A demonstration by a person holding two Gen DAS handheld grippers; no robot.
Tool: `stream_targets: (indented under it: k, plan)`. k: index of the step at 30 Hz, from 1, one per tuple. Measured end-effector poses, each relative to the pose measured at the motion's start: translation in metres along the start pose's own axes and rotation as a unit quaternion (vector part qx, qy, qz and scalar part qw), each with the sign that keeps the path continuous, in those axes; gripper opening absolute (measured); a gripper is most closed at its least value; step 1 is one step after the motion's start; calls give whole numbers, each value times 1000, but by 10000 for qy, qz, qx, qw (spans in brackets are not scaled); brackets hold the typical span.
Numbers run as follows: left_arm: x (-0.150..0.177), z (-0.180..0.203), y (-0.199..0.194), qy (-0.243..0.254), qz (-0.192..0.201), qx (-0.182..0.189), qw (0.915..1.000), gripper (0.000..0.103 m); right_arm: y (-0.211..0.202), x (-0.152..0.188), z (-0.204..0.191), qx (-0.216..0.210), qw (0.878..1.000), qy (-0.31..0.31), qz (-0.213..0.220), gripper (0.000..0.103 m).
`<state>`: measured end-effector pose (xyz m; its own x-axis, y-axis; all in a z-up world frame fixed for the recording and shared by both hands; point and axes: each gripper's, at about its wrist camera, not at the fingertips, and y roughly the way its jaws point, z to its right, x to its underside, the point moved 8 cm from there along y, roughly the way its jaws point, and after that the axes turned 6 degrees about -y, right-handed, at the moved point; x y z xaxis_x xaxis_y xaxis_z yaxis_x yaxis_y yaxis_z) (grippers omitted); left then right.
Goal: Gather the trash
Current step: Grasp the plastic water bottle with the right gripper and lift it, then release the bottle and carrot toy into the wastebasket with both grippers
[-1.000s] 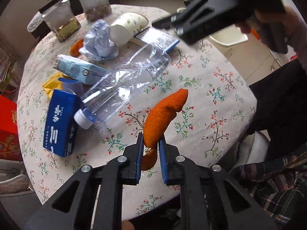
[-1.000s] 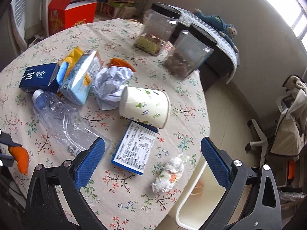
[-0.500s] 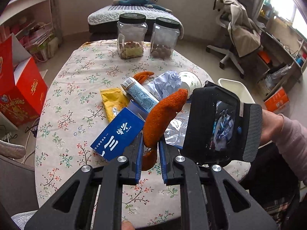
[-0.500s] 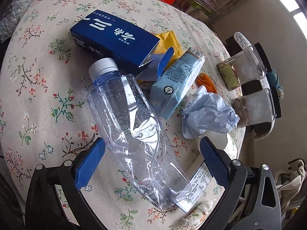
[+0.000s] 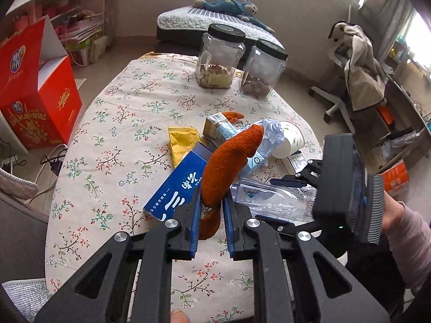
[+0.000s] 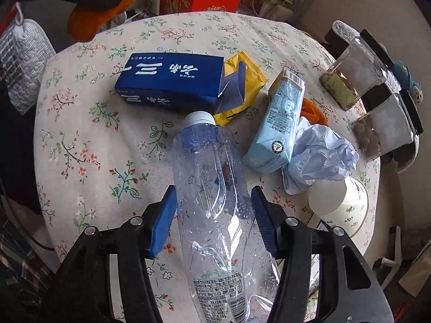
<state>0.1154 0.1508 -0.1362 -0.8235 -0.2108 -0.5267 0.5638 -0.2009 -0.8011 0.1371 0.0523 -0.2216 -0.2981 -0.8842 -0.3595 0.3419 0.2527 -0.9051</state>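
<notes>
- The round counter (image 5: 113, 140), covered with a floral cloth, carried the trash near its right and near side.
- A clear plastic bottle (image 6: 212, 188) lay on the counter with its white cap pointing far; it sat between the blue pads of the right gripper (image 6: 215, 215), whose jaws were spread on either side of it, at or just off its walls; whether they pressed on it could not be told.
- A blue box (image 6: 169, 80) lay far and left of the cap, on part of a yellow wrapper (image 6: 250, 72).
- A light blue carton (image 6: 280, 123) rested just right of the bottle, against a crumpled pale paper (image 6: 320, 158).
- A paper cup (image 6: 339, 204) lay on its side near that paper.
- An orange peel (image 5: 229, 167) was held above the counter, clenched at its lower part by the jaws of the left gripper (image 5: 211, 215).
- Two lidded jars (image 5: 221, 56) stood at the far edge.
</notes>
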Motion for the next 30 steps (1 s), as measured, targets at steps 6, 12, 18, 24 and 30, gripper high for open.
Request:
stream_targets:
  k: [6, 12, 18, 24, 30]
  plan:
    - [-9, -3, -1, -211, 120, -29, 9997, 16, -42, -13, 32, 135, 9948, 700, 727, 53]
    - [-24, 3, -4, -401, 365, -33, 9985, 16, -81, -24, 68, 546, 9791, 1312, 1455, 53]
    - [-42, 15, -4, -598, 672, -126, 9959, 16, -102, -19, 94, 1057, 9600, 1811, 1855, 54]
    - [-53, 36, 0, -715, 896, -159, 9933, 16, -119, -4, 114, 1576, 9415, 2155, 2055, 54]
    - [-56, 57, 11, -707, 908, -111, 9933, 16, -139, 22, 136, 2046, 9219, 2507, 2130, 54]
